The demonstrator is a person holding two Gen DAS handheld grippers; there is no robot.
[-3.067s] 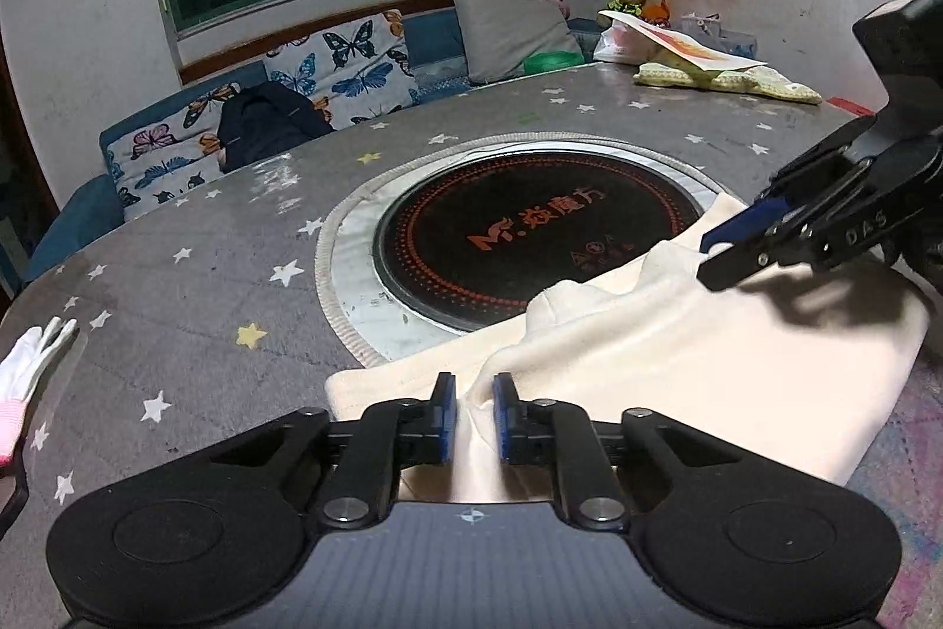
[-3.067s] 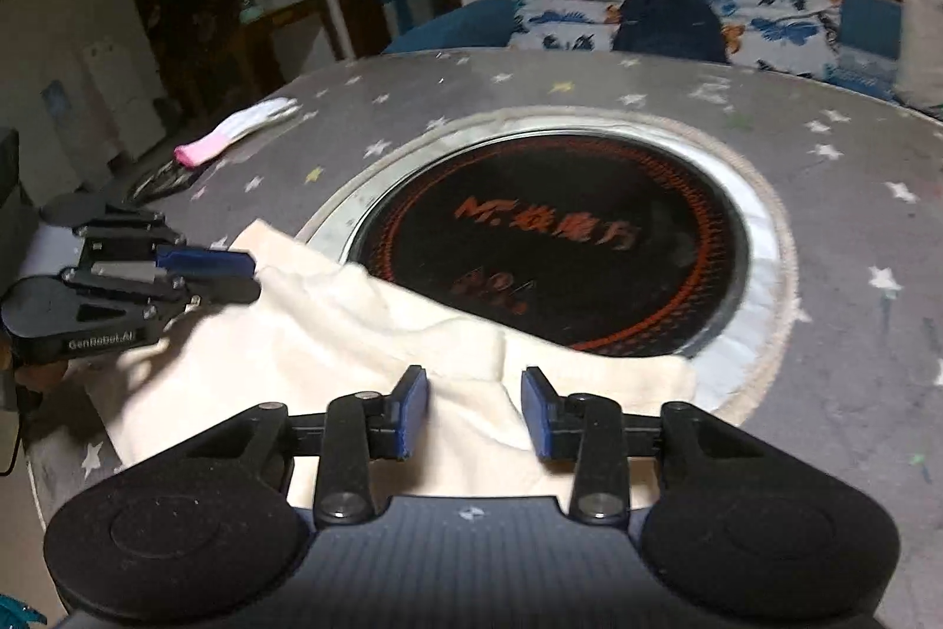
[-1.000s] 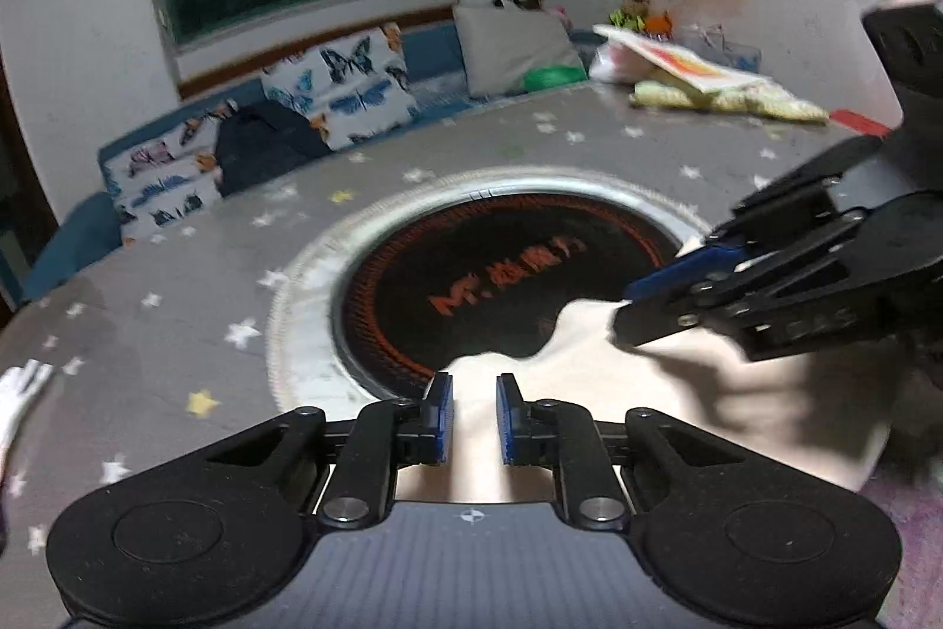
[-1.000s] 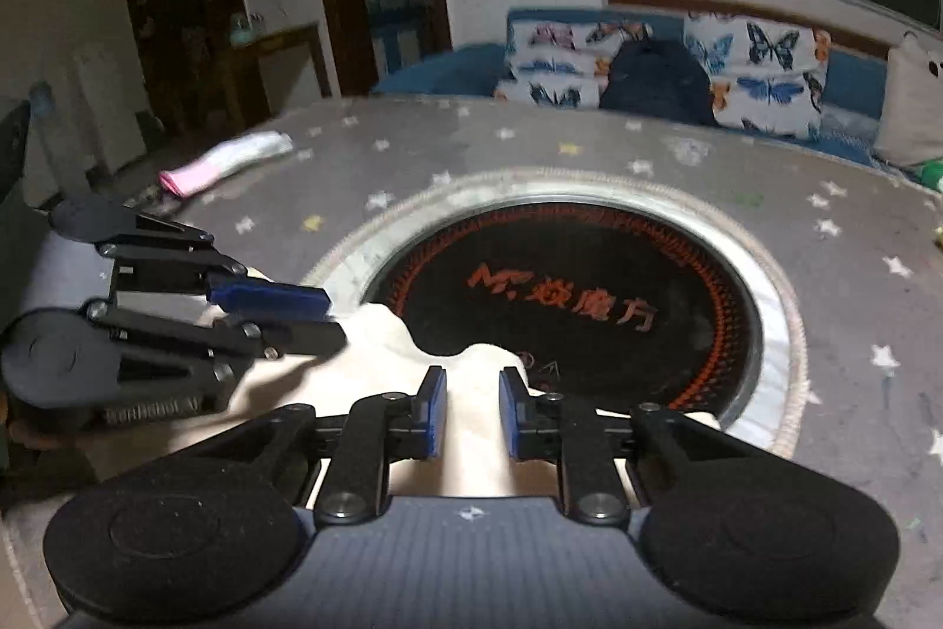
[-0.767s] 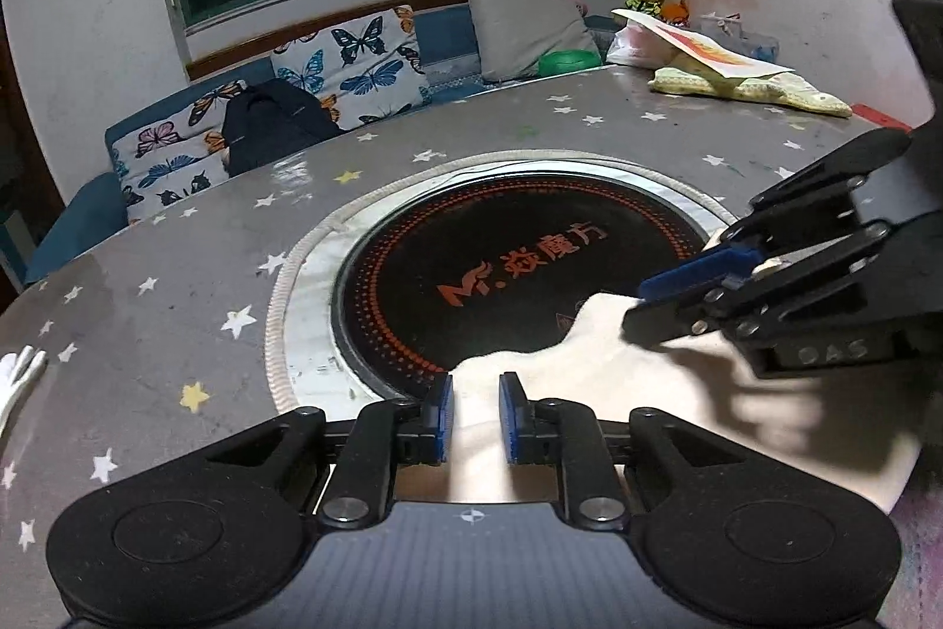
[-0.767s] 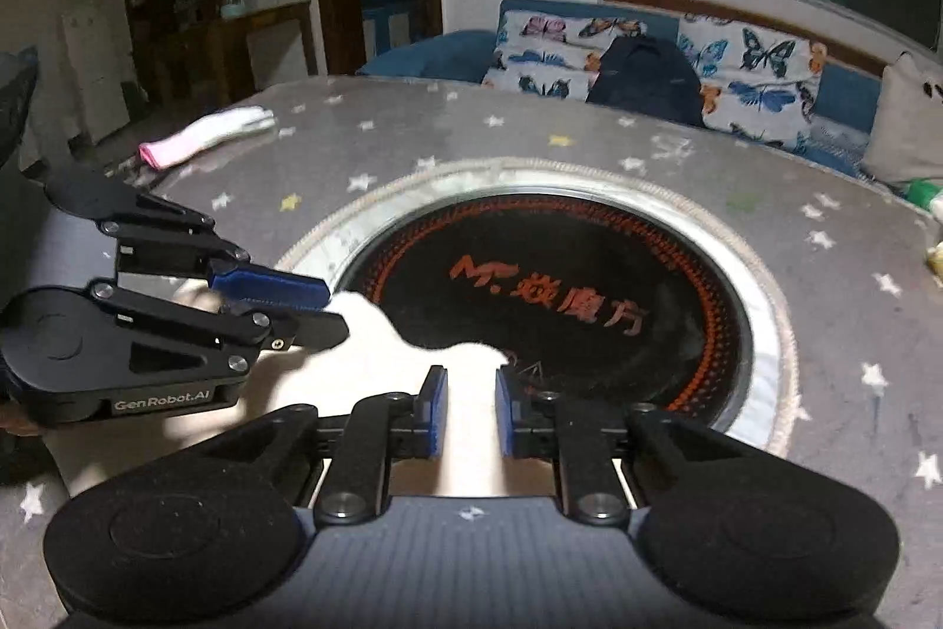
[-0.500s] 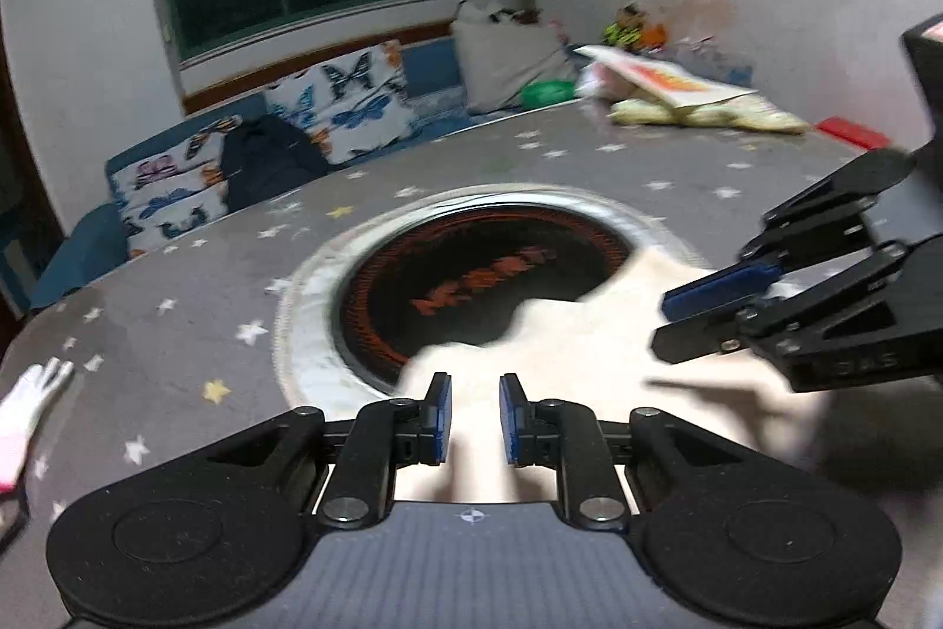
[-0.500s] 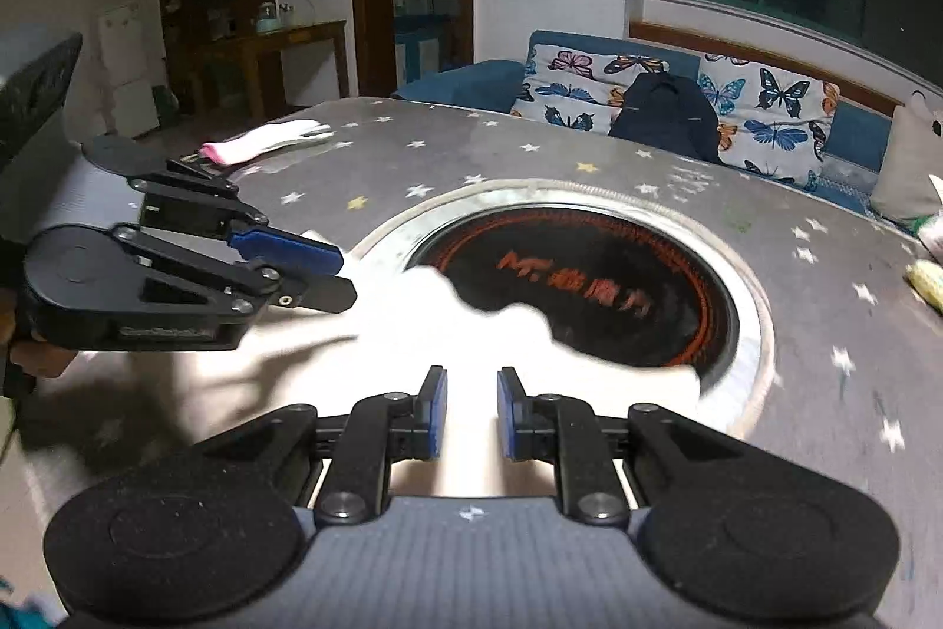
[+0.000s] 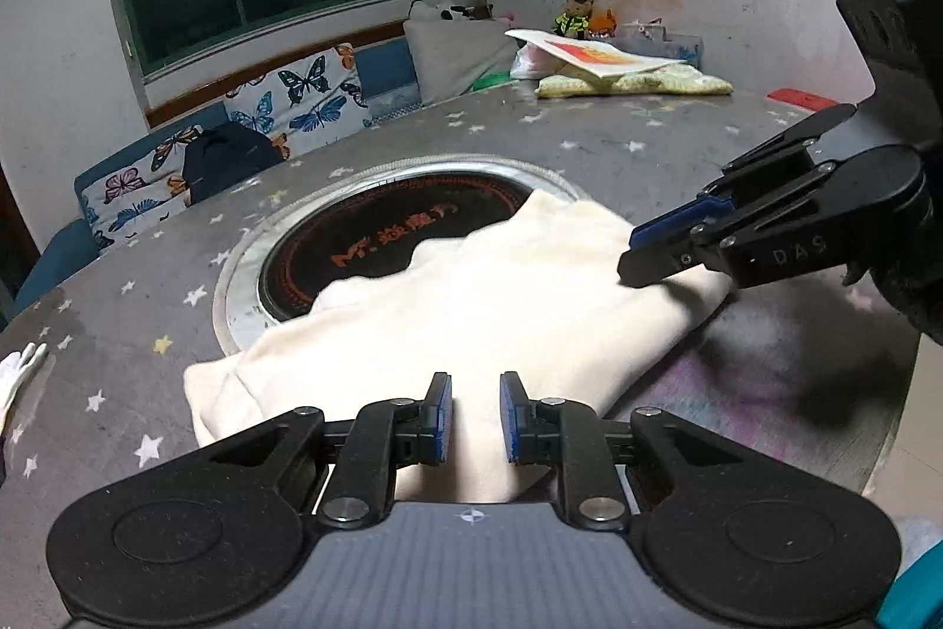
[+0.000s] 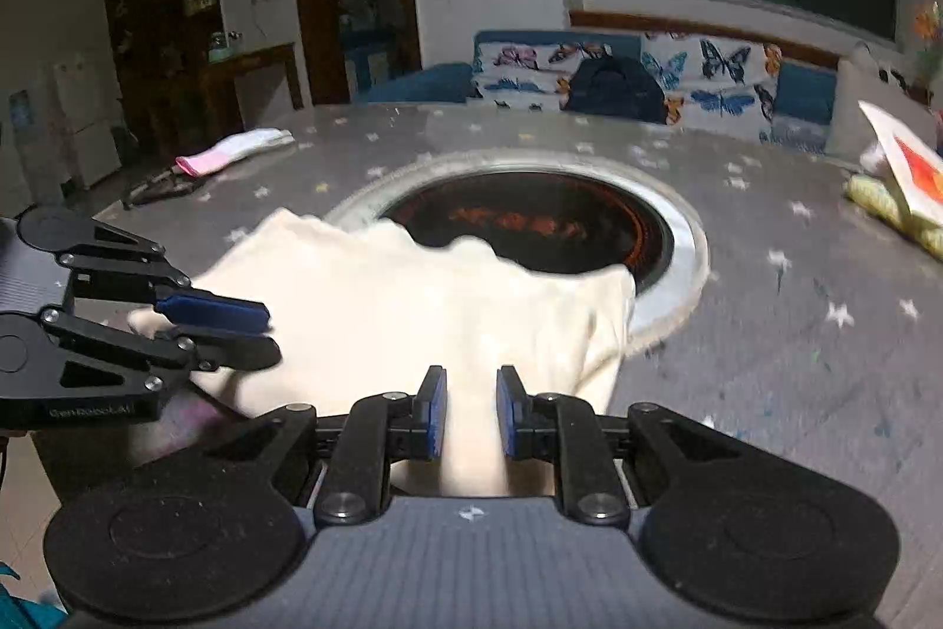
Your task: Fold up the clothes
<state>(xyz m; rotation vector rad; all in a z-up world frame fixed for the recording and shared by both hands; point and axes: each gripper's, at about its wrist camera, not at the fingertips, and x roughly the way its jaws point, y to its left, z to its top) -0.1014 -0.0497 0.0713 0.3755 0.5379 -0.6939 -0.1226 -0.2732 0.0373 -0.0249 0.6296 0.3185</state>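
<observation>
Two grippers hold the near hem of the cream garment [image 9: 471,299] at once, and doing this step well depends on keeping them matched. At six o'clock in the left wrist view the left gripper [image 9: 476,417] has its blue pads closed to a narrow gap with a bunched strip of cloth running up between them; at six o'clock in the right wrist view the right gripper [image 10: 468,411] is clamped the same way on its own gather of fabric, and it also shows at three o'clock in the left view, its tips down on the cloth's right edge. Beyond the pads the garment spreads towards twelve o'clock, lying on the star-patterned round table [image 9: 648,140] with its far edge lapping over the dark round hob plate [image 9: 377,240] set in the centre; the cloth sags between the two grips rather than hanging taut. My judgement is that the hem is being carried over for a fold, so both hands should travel level and at one pace, spaced so the held edge stays straight, and lay it square onto the far portion before letting go. A pinch this thin could slip if tugged. Farther off, at ten o'clock, sits a butterfly-print sofa [image 9: 294,98], and at one o'clock a pile of papers and yellow cloth [image 9: 630,75].
</observation>
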